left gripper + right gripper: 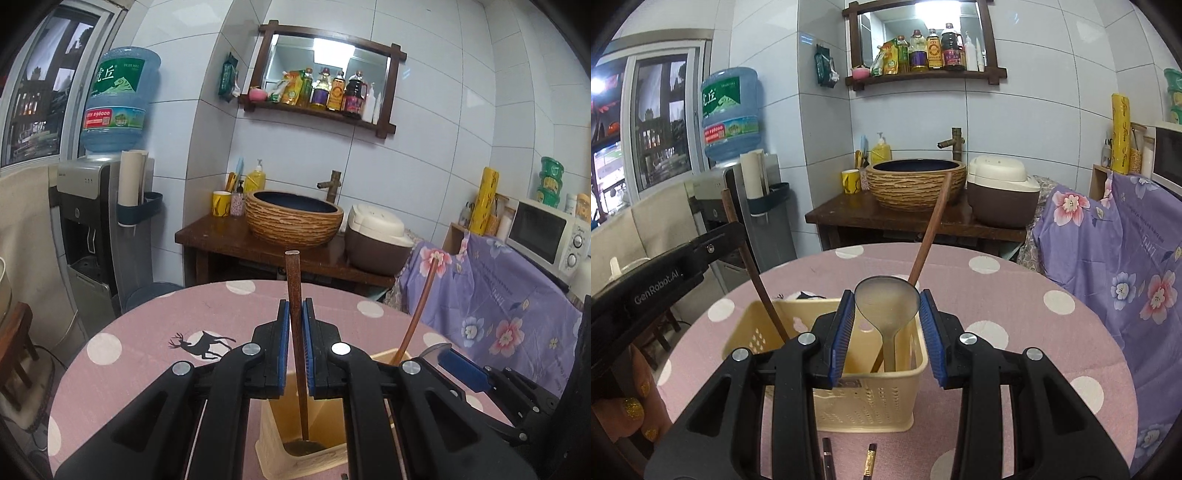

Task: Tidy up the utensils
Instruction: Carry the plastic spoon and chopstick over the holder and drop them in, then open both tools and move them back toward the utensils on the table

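A cream slotted utensil basket [864, 406] stands on the pink dotted table. My right gripper [887, 300] is shut on the bowl of a metal spoon [886, 306], bowl up, its handle reaching down into the basket's right compartment. My left gripper [295, 310] is shut on a dark wooden handle [293, 273]. That utensil's lower end sits at the bottom of a basket [273, 443] compartment. A second wooden-handled utensil [932, 225] leans in the basket. The left gripper [716, 240] shows at left in the right wrist view.
Two chopstick ends [870, 461] lie on the table in front of the basket. A hand with gold nails [631, 410] is at lower left. Behind the table are a sink stand [916, 184], a rice cooker [1001, 192] and a flowered cloth [1126, 258].
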Action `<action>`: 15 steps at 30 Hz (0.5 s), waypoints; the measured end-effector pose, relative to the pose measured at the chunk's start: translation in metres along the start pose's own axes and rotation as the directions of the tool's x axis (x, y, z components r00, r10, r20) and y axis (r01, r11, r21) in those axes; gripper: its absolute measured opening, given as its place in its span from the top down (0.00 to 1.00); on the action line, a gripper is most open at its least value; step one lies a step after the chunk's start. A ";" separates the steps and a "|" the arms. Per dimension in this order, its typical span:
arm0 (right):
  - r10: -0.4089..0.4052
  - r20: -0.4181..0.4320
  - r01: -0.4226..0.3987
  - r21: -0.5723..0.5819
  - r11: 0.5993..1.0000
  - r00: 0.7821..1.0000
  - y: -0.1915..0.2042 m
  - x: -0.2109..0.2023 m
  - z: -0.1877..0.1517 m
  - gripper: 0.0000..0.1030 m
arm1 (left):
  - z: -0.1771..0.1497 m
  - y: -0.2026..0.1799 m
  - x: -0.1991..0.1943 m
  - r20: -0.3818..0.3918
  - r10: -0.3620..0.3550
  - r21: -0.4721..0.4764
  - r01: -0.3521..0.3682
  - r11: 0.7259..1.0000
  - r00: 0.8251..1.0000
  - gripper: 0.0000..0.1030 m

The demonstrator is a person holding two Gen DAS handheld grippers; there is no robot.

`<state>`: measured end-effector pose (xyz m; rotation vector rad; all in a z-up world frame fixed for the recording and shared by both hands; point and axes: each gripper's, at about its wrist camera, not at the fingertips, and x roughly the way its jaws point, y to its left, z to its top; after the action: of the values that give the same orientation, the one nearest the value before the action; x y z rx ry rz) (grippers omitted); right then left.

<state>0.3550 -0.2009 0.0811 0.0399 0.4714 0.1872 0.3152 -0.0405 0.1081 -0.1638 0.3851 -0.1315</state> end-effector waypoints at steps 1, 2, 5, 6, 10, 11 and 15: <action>0.002 -0.006 -0.002 0.002 1.000 1.000 -0.001 0.002 -0.002 0.64 | -0.001 0.000 0.001 -0.006 -0.001 0.003 0.001 1.000 1.000 0.92; 0.003 -0.011 -0.003 0.005 1.000 1.000 -0.001 0.004 -0.004 0.64 | -0.003 0.000 0.002 -0.013 -0.002 0.006 0.002 1.000 1.000 0.92; -0.004 -0.003 0.004 0.004 1.000 1.000 -0.003 0.005 -0.006 0.64 | -0.005 -0.001 0.003 -0.019 0.004 0.019 -0.004 1.000 1.000 0.92; -0.003 -0.001 0.003 0.009 1.000 1.000 -0.004 0.004 -0.007 0.64 | -0.005 -0.001 0.002 -0.021 0.004 0.026 -0.004 1.000 1.000 0.91; -0.009 0.009 0.009 0.017 1.000 1.000 -0.008 -0.003 -0.009 0.62 | -0.007 0.001 -0.009 -0.030 -0.008 0.024 0.009 1.000 1.000 0.57; -0.008 0.015 0.008 0.017 1.000 1.000 -0.008 -0.007 -0.011 0.58 | -0.009 0.003 -0.016 -0.023 -0.013 0.014 0.013 1.000 1.000 0.49; -0.019 0.049 0.019 0.002 1.000 0.999 -0.010 -0.032 -0.020 0.47 | -0.019 0.008 -0.045 -0.002 -0.010 0.011 0.010 1.000 1.000 0.31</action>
<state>0.3198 -0.2171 0.0766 0.0413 0.4230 0.1667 0.2672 -0.0279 0.1051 -0.1548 0.3855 -0.1434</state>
